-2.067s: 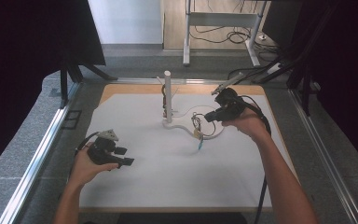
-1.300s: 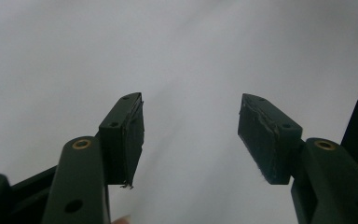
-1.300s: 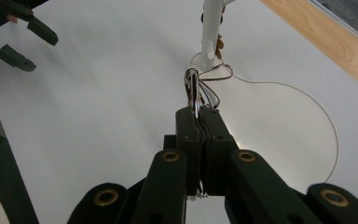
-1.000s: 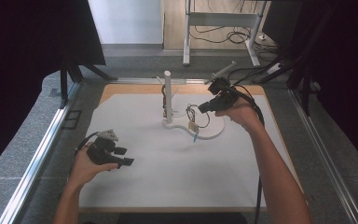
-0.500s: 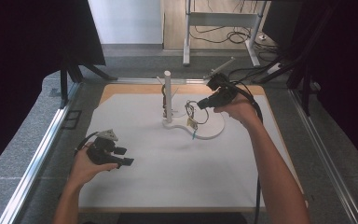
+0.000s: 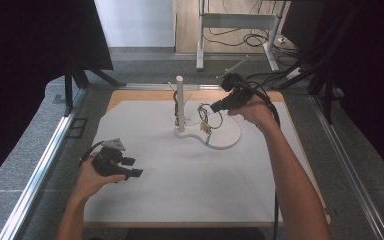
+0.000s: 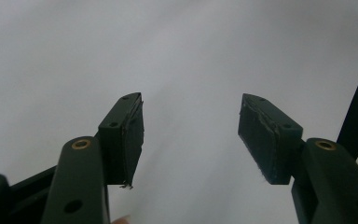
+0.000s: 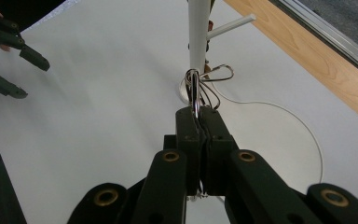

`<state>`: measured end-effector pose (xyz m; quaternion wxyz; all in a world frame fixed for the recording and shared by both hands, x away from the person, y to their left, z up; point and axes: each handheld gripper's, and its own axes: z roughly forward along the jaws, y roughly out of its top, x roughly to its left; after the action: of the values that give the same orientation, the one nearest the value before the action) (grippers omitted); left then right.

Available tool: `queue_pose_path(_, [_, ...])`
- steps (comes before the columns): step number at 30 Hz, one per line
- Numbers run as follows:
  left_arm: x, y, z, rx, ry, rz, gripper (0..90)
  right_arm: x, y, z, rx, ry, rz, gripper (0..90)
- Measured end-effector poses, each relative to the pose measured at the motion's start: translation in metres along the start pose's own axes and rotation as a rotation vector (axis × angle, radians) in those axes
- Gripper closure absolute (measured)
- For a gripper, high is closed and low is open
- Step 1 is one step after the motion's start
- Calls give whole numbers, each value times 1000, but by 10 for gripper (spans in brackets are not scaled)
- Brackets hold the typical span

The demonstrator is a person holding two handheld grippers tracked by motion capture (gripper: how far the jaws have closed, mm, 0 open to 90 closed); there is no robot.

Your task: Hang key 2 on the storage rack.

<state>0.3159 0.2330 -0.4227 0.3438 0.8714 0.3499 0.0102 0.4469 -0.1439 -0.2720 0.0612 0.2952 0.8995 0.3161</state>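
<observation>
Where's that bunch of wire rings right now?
The bunch of wire rings is pinched in the right gripper, held above the stand's round white base, just right of the white post.

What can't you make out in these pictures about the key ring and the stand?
- Key ring: right gripper view, the shut right gripper covers its lower part; what hangs from it is cut off.
- Same bunch: high view, too small to count the pieces.
- Stand: right gripper view, top cut off by the edge.

dangling tag (image 6: 207,131) too small.
</observation>
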Motion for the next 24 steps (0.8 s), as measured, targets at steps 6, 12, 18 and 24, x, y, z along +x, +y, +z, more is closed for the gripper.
queue_pose_path(6, [0,0,0,0,-2,3,410,-3,4,3,8,-3,6,881])
queue_pose_path(12, [0,0,-2,-5,-2,3,410,-6,10,6,11,-5,13,881])
queue_pose_path(18, [1,0,-3,-10,-6,2,410,-12,16,9,12,-11,24,881])
queue_pose_path(24, [1,-1,-5,-16,-9,1,410,-16,24,9,3,-20,31,881])
